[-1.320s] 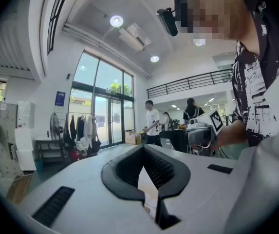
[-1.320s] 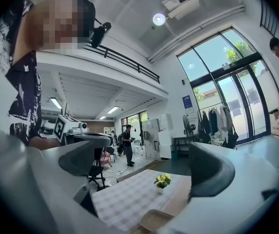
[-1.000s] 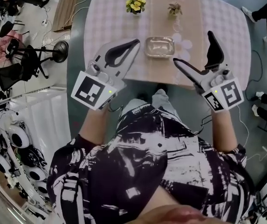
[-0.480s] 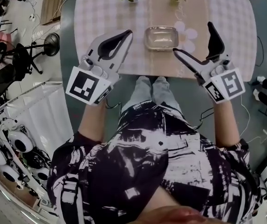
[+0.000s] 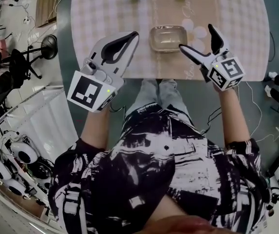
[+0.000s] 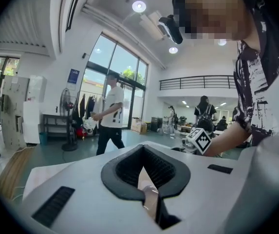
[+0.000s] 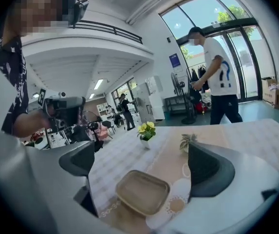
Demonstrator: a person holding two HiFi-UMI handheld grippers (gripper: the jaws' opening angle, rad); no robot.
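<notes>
A shallow tan tray [image 5: 168, 37] lies on a runner across the checked table [image 5: 93, 23], near its front edge. My right gripper [image 5: 196, 37] hangs open just right of the tray, nothing between its fingers. In the right gripper view the tray [image 7: 142, 192] sits low between the two pads [image 7: 208, 170]. My left gripper [image 5: 132, 34] is shut and empty, held over the table's near edge left of the tray. In the left gripper view the jaws [image 6: 143, 149] meet at their tips, and the right gripper's marker cube [image 6: 199, 139] shows beyond.
A pot of yellow flowers [image 7: 146, 129] and a small plant [image 7: 188, 141] stand at the table's far side. A person in a white shirt [image 7: 220, 82] walks past behind the table. Chairs and a round stand base [image 5: 49, 43] crowd the floor on the left.
My right gripper has moved forward and lower, over the table beside the tray. The left gripper has barely shifted. A person in white has walked into both gripper views.
</notes>
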